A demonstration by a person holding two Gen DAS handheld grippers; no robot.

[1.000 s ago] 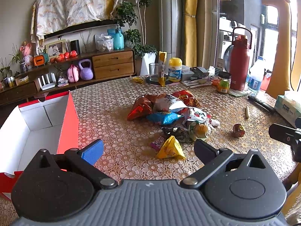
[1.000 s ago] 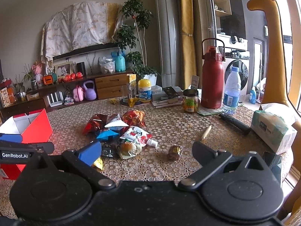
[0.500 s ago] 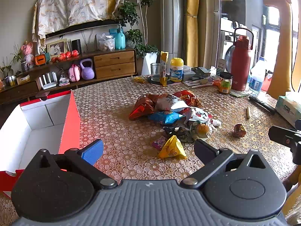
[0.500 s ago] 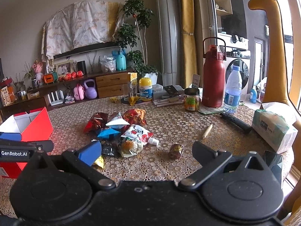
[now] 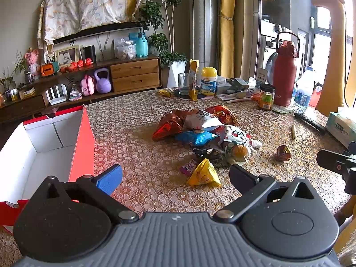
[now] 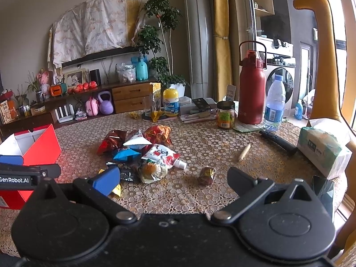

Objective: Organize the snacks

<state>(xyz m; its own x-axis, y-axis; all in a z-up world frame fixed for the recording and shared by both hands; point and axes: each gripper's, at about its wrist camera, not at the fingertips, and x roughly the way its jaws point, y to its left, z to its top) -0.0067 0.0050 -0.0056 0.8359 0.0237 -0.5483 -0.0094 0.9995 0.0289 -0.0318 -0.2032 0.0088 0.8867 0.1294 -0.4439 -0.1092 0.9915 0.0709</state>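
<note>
A pile of snack packets (image 5: 200, 131) lies mid-table; it also shows in the right wrist view (image 6: 138, 151). A yellow triangular packet (image 5: 204, 174) lies nearest my left gripper (image 5: 175, 175), which is open and empty just short of it. A small brown wrapped snack (image 6: 207, 175) lies apart to the right, just ahead of my right gripper (image 6: 173, 178), which is open and empty. An open red box with a white inside (image 5: 82, 142) stands at the left; it also shows in the right wrist view (image 6: 42, 149).
At the table's far side stand a red flask (image 6: 252, 89), a water bottle (image 6: 274, 102), a jar (image 6: 225, 114), a yellow-capped bottle (image 6: 170, 104) and a glass (image 5: 184, 83). A tissue pack (image 6: 322, 151), a black remote (image 6: 278, 141) and a small wooden stick (image 6: 244, 152) lie at the right.
Both grippers have drifted slightly forward toward the snack pile. Both stay open and empty.
</note>
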